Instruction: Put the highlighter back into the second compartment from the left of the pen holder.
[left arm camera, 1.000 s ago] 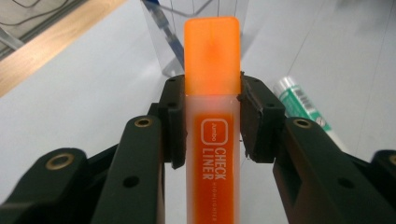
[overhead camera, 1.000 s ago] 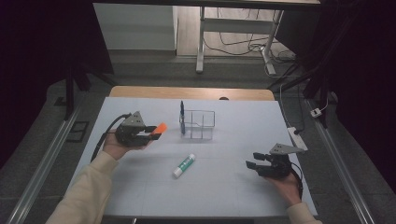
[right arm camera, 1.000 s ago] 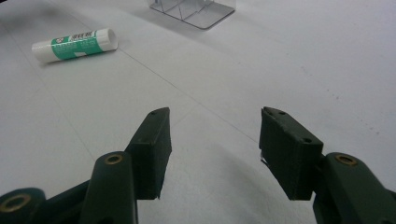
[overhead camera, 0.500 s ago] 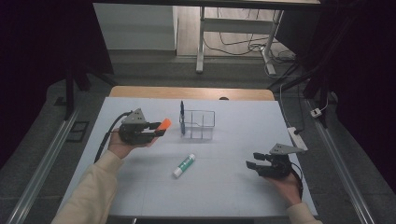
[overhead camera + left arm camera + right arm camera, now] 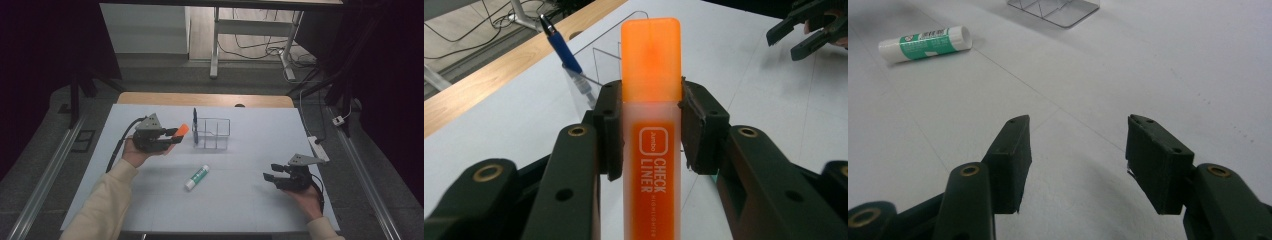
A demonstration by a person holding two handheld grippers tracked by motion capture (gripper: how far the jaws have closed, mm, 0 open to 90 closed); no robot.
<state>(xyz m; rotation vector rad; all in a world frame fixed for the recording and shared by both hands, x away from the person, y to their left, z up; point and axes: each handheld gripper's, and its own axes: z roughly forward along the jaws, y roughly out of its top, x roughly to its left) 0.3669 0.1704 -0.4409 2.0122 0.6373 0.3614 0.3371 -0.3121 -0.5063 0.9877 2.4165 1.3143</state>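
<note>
On the white table (image 5: 150,200) stands a clear acrylic organizer (image 5: 212,134) with a blue pen (image 5: 195,125) already upright in it. The left gripper (image 5: 172,136) is clenched on an orange highlighter (image 5: 182,131), held just left of the organizer. I'd tip it cap-up over an empty compartment before letting go. The right gripper (image 5: 268,177) rests released, well apart; a glue stick (image 5: 197,177) lies between.

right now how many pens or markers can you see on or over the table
2. An orange highlighter clamped in the left gripper, held beside the clear organizer; a blue pen standing in that organizer's left end. The glue stick isn't counted.
</note>
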